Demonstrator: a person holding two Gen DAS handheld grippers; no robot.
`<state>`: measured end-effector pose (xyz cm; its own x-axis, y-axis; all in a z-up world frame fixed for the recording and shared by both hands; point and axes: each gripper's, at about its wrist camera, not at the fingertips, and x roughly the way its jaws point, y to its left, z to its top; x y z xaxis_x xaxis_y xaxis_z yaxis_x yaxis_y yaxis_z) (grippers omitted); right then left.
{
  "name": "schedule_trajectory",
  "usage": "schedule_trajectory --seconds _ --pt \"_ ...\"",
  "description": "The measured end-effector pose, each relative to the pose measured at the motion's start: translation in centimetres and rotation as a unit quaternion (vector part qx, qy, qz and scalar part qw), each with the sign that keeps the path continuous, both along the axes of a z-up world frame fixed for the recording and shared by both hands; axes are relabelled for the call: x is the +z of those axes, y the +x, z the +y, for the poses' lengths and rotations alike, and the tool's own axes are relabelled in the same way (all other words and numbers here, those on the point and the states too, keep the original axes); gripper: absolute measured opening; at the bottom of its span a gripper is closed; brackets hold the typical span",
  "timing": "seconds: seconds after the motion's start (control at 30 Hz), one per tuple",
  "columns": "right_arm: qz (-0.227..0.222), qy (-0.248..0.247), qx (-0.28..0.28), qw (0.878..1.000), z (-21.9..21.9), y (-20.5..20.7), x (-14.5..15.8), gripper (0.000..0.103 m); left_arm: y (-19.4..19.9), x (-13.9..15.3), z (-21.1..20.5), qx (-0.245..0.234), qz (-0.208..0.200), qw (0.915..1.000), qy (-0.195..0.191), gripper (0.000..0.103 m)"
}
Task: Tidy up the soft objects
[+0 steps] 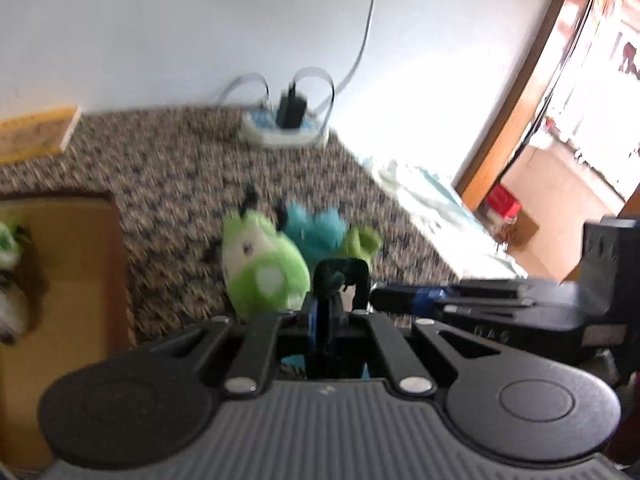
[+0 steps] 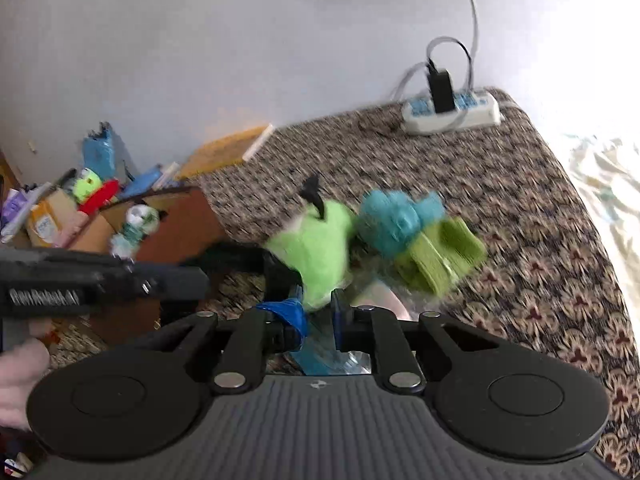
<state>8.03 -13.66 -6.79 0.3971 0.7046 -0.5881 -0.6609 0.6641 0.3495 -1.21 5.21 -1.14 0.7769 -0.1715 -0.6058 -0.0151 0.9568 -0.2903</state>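
Both hand-held grippers point forward and downward over a patterned carpet (image 2: 520, 208), side by side and close together. The left hand-held gripper (image 1: 340, 280) has its jaws drawn together on a dark, blurred bit of material at the tips; what that material is cannot be told. The right hand-held gripper (image 2: 320, 308) also has its jaws together, pinching thin blue and clear material between them, with the green plush toy (image 2: 316, 248) right at its tips; whether the pads grip the toy itself cannot be told through the blur. The right gripper's body reaches in from the right edge of the left wrist view, and the left gripper's body crosses the left side of the right wrist view, with part of a person's hand (image 2: 18, 380) at the lower left edge there. The green plush toy lies on the carpet just beyond the tips, touching a blue plush toy (image 2: 394, 216) on its right, which rests against a green folded cloth (image 2: 448, 256). A cardboard box (image 1: 76, 264) stands to the left, holding another soft toy (image 1: 10, 276). A white power strip (image 2: 452, 114) with a black plug lies far off by the wall.
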Motion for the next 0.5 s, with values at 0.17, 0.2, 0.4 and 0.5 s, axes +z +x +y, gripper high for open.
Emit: schedule_trajectory --seconds 0.17,0.2,0.4,0.5 --pt "-0.004 0.057 0.030 0.998 2.1 -0.7 2.1 0.000 -3.0 3.6 2.7 0.042 -0.038 0.9979 0.031 0.000" --pt "-0.003 0.070 0.037 0.997 2.7 -0.9 2.5 0.002 -3.6 4.0 3.4 0.051 -0.040 0.9973 0.036 0.000" --pt "-0.015 0.100 0.084 0.991 9.0 -2.9 4.2 0.004 -7.4 4.0 8.1 0.111 -0.027 0.9917 0.059 0.000" --pt "-0.037 0.078 0.097 0.992 12.6 -4.8 4.5 0.006 -8.9 3.4 10.5 0.134 -0.016 0.9890 0.061 0.000"
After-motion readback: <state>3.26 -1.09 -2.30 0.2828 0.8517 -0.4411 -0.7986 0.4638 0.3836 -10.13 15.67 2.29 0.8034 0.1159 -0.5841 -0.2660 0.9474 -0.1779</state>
